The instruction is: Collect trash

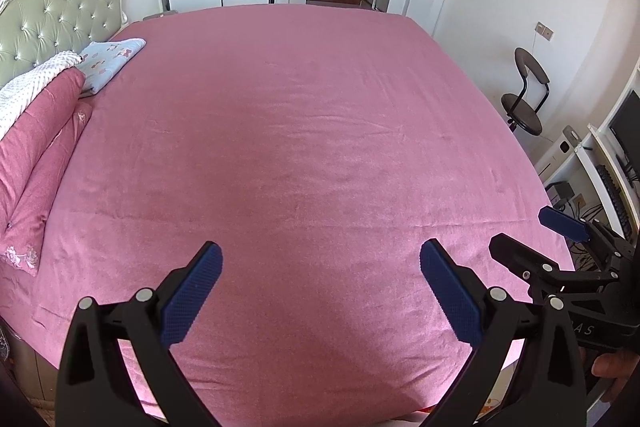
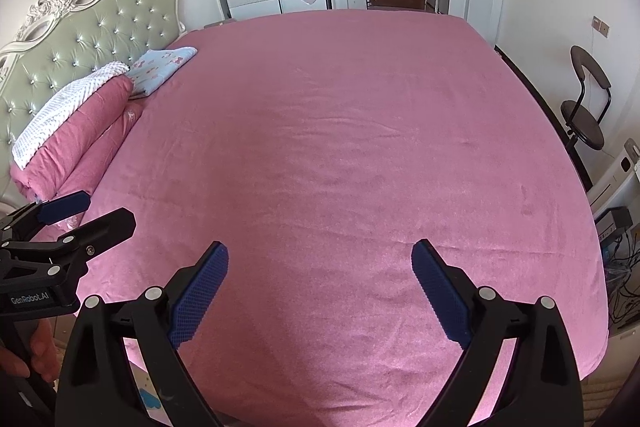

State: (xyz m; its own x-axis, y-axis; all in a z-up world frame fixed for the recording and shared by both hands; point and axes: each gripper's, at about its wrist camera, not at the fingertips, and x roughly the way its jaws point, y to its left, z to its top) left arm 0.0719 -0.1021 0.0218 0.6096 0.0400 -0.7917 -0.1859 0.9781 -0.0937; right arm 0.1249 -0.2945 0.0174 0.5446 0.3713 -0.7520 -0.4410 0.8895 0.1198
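Hovering over the pink bed (image 1: 304, 131), the left gripper (image 1: 321, 267) was spread wide, pinching nothing. Right gripper (image 2: 320, 263) too, lower frame.

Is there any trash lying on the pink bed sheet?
No: the sheet shows only folded bedding by the headboard, and both open grippers, left and right, hold nothing.

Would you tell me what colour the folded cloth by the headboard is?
Light blue with small pink prints, clearest in the right wrist view: folded cloth.
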